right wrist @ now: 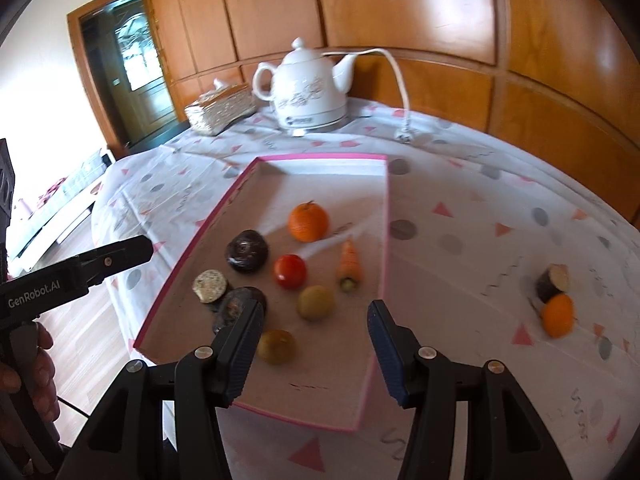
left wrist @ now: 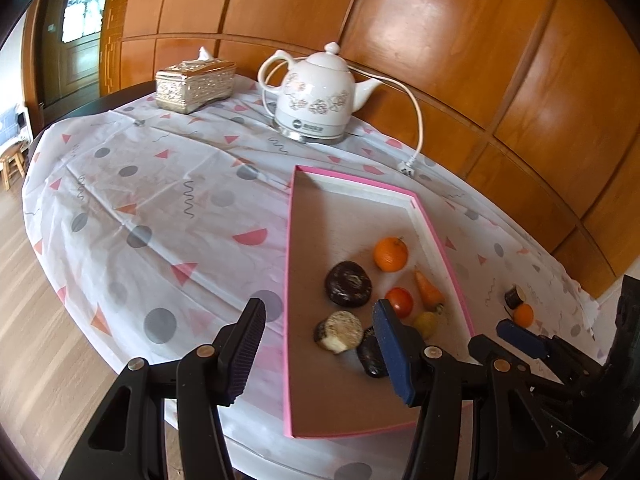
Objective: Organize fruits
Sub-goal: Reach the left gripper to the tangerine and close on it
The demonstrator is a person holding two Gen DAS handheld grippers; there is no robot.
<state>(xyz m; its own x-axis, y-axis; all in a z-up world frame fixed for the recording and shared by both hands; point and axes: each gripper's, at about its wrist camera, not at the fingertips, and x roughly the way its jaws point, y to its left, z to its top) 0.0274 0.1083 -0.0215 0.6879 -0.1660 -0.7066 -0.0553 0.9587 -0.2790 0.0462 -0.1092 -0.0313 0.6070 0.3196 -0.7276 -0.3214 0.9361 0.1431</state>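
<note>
Evidently both claws are empty: the left claw hangs with its fingers spread over the near left rim of the pink tray, nothing between them, and the right claw is likewise released above the tray's near end, its pads clear of the fruit below.

Most of the fruit already lies in the tray ahead of the right claw: an orange, a tomato, a small carrot, two yellowish fruits and dark round pieces. Well to the right of that claw, out on the worktop, a small orange touches a dark cut piece.

Trouble would likely come from those two touching. Closing on the small orange could nudge its neighbour, and a round fruit pinched off-centre may squirt out and roll across the cloth. The two claws are also close together and might collide.

Legible writing: "GenRobot.AI" on the left tool's handle. The kettle's base label is unreadable.
</note>
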